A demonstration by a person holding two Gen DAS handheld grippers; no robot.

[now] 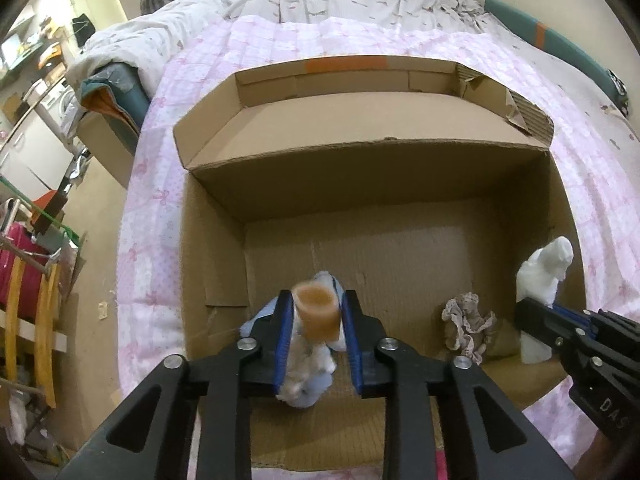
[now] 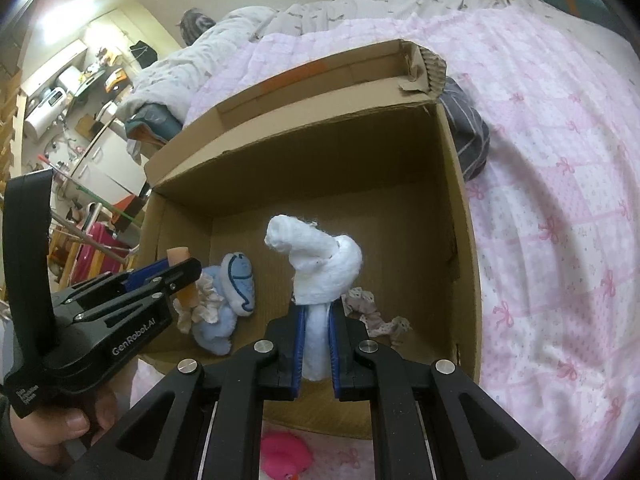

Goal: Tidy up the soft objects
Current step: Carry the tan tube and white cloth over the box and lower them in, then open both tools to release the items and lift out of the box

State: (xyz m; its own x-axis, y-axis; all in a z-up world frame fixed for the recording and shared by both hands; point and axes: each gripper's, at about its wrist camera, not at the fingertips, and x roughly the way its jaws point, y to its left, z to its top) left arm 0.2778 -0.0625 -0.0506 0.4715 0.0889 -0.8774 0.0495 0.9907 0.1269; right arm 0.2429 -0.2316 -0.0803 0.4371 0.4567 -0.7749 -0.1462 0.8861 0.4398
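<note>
The left hand-held gripper (image 1: 316, 308) stands part open inside the box (image 1: 360, 184), its pads loose around a blue toy (image 1: 308, 360). The right hand-held gripper (image 2: 318, 312) is clamped on a white roll (image 2: 320, 256); open box floor lies ahead, its walls near on either side.

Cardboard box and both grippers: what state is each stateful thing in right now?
Cardboard box: open, far flap upright.
Left gripper: jaws part open around a blue plush toy, pads apparently not pressing it.
Right gripper: shut on a white rolled cloth, held above the box.
Lace-trimmed cloth: crumpled on the box floor.
</note>
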